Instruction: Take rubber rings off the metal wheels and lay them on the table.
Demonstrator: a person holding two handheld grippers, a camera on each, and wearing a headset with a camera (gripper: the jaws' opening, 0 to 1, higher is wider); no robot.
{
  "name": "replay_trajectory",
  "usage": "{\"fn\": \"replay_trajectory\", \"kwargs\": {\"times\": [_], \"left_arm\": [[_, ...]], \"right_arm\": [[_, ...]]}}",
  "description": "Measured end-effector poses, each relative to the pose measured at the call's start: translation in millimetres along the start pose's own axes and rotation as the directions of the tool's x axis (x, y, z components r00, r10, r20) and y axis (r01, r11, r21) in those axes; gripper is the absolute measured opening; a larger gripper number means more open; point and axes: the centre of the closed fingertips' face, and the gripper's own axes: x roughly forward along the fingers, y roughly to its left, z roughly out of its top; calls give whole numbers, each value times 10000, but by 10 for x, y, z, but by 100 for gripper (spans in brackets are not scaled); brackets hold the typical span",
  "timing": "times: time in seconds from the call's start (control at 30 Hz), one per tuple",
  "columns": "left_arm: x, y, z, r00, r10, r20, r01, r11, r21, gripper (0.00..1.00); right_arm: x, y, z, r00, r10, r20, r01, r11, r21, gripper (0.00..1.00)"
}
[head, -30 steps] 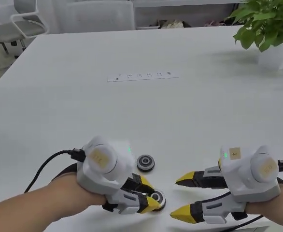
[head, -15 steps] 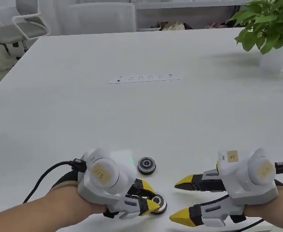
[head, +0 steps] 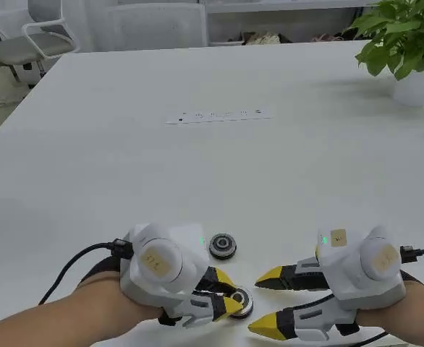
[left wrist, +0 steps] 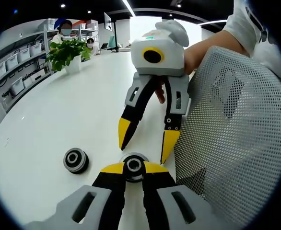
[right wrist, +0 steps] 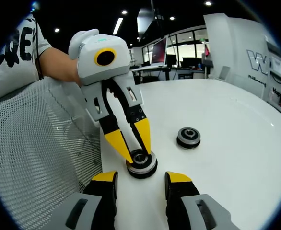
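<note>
Left gripper view has the left tool (left wrist: 133, 168) pinching the nearer small metal wheel (right wrist: 141, 162), a yellow tip on either side of it, its black rubber ring (right wrist: 142, 173) not yet off. The wheel sits on the white bench (head: 197, 166) close to the person's edge. Over the last second that pinch has held. Meanwhile the right tool (left wrist: 145, 149), jaws spread, has eased in toward the held wheel, by more than the slight camera shift explains. Its tips now lie just beside the wheel, with no contact that I can make out. My reading is that the wheel is braced and the right tool is lining up to catch the ring. Farther out, a second ringed wheel (left wrist: 76, 160) lies near the first, untouched.
</note>
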Motion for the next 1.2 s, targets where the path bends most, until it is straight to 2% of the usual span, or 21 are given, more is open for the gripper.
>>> {"fn": "replay_trajectory", "kwargs": {"times": [0.17, 0.5, 0.9, 1.2], "left_arm": [[3, 2, 1, 10000, 36, 10, -36, 10000, -32, 8], [8, 4, 4, 10000, 56, 23, -56, 10000, -21, 8], [12, 5, 6, 10000, 78, 46, -78, 10000, -35, 8], [12, 2, 7, 9999, 93, 53, -93, 10000, -30, 8]], "right_arm": [[42, -12, -13, 10000, -88, -33, 88, 9999, -143, 33], [51, -49, 59, 9990, -230, 395, 233, 9997, -92, 28], [91, -25, 44, 9999, -35, 129, 42, 9984, -569, 25], [76, -23, 36, 9999, -84, 115, 92, 9972, -745, 23]]}}
